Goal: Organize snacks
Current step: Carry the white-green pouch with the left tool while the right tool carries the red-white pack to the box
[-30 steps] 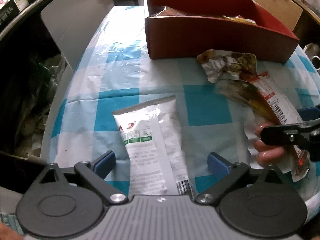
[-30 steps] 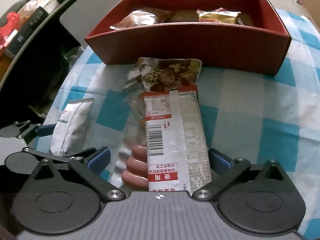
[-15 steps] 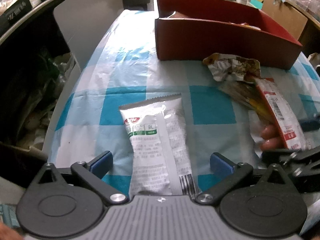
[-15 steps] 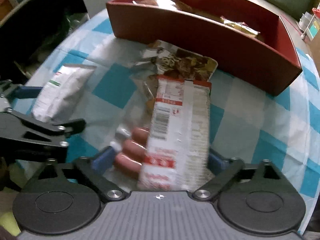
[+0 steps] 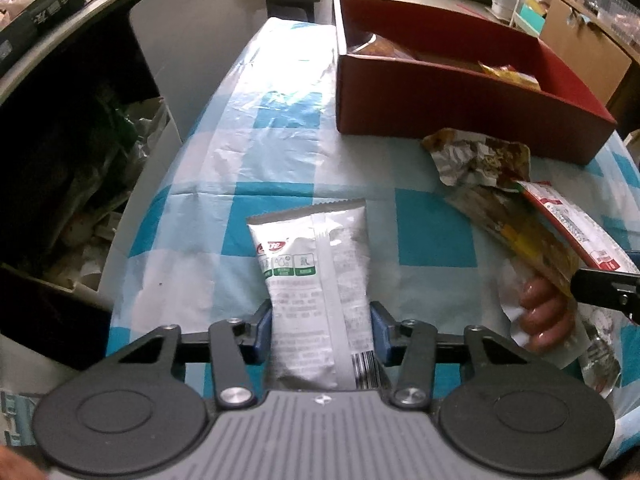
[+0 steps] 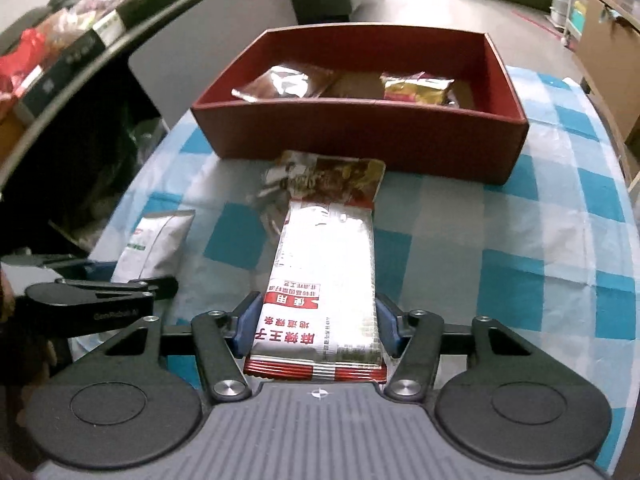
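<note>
The left gripper (image 5: 322, 334) has just closed its jaws, and both blue pads now press the sides of the white snack packet (image 5: 316, 280), which runs lengthwise out from between the fingers, its serrated far end lying on the checked tablecloth (image 5: 280, 152). A barcode shows at the packet's near corner, right by the right-hand pad.

Over to the right gripper (image 6: 318, 330): its jaws have been closing too, and they are clamped on the silver-and-red snack bar (image 6: 326, 272), red-striped seal nearest the camera, printed side up. The bar looks lifted clear of the cloth at its far end, though from this angle I cannot be sure.

Just beyond the bar's tip lies a crumpled brown packet (image 6: 328, 176), touching or nearly touching the front wall of the red box (image 6: 360, 140). In the left wrist view a clear pack of small sausages (image 5: 544, 316) sits beneath the bar, with a yellowish wrapper (image 5: 516, 236) between them.

The red box stands at the far side of the table, open-topped. Inside it, a brown foil packet (image 6: 280, 84) lies on the left and a gold-and-red packet (image 6: 416, 88) on the right, with something dark between them.

To the left of the table, a curved shelf (image 6: 60, 60) carries more bagged goods. A cardboard box (image 5: 580, 40) stands far right.
</note>
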